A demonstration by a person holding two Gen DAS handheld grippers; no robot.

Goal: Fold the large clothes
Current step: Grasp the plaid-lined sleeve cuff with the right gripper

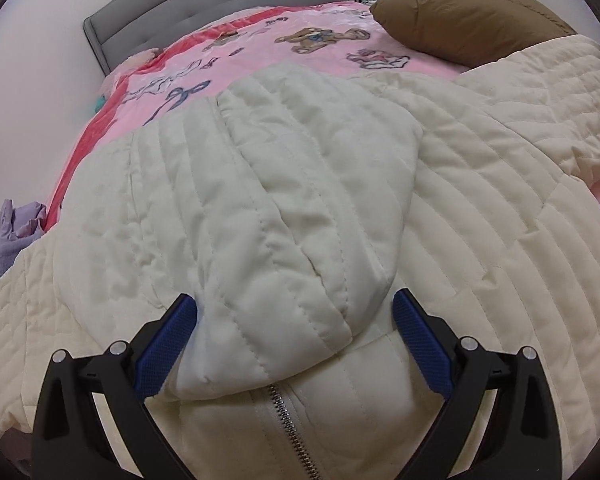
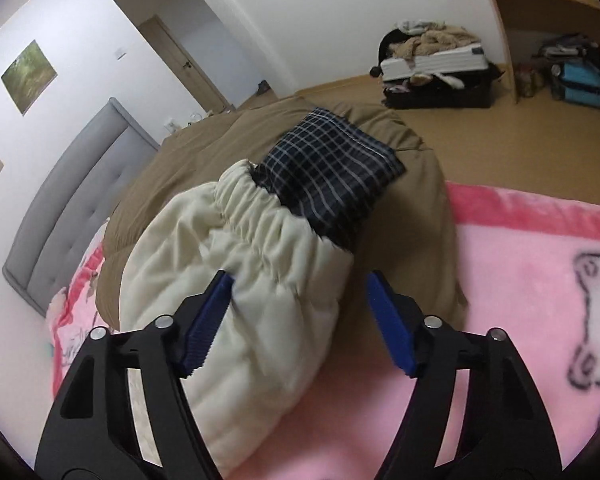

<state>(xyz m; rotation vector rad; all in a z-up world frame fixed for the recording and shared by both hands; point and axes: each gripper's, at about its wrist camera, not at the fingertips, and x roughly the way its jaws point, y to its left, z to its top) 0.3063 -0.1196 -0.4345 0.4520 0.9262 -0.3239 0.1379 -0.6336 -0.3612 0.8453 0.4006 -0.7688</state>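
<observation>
A cream quilted jacket [image 1: 480,208] lies spread on the pink blanket [image 1: 260,52] of the bed. Its hood [image 1: 268,200] lies flat over the back, with the zipper [image 1: 288,420] showing below. My left gripper [image 1: 296,312] is open, its blue pads on either side of the hood's lower edge. In the right wrist view, the jacket's sleeve [image 2: 252,280] with an elastic cuff lies between the open jaws of my right gripper [image 2: 300,292]. The sleeve's end rests by a dark plaid cloth [image 2: 332,168].
A brown duvet [image 2: 420,200] lies on the bed under the plaid cloth; it also shows in the left wrist view [image 1: 468,16]. A grey headboard [image 1: 220,0] stands at the far end. An open suitcase [image 2: 436,76] sits on the floor. A lilac garment [image 1: 8,236] hangs at the left.
</observation>
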